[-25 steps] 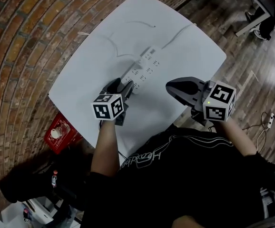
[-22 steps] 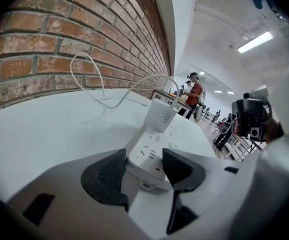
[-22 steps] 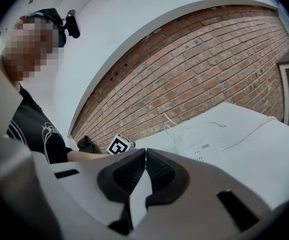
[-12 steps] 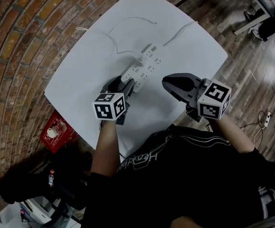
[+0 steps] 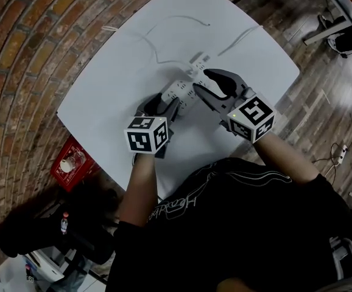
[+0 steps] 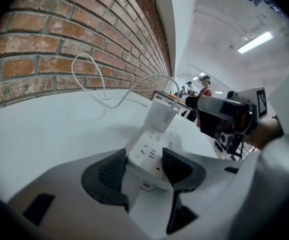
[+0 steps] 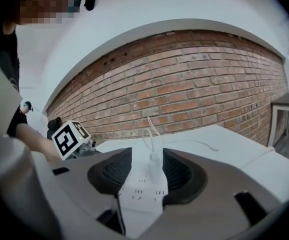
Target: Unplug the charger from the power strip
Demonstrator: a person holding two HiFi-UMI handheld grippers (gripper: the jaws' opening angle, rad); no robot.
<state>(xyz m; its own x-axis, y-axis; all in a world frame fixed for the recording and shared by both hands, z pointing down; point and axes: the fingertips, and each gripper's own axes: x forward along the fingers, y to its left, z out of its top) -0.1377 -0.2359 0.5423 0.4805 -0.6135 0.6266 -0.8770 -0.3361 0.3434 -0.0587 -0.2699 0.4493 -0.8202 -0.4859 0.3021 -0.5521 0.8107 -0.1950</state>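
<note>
power strip (image 5: pixel 177 91), charger (image 6: pixel 162 115) and table (image 5: pixel 115 72) are white; the wall (image 5: pixel 24 41) is red-brown brick; left gripper (image 6: pixel 143 168) and right gripper (image 7: pixel 145 173) are grey with black pads.

charger (image 6: pixel 160 115): white, upright, plugged in | power strip (image 6: pixel 153 153): white, flat

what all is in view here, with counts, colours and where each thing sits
table: 1, white, centre of head view
strip: 1, white, on table middle
charger: 1, white, plugged into strip's far part
cables: a few, white, on table beyond strip
wall: 1, red-brown brick, along table's far side
box: 1, red, below table's left edge
people: about 2, colours unclear, far behind table
shirt: 1, black, bottom of head view
left gripper: 1, grey, shut on strip's near end
right gripper: 1, grey, jaws just opening, charger between them ungripped
</note>
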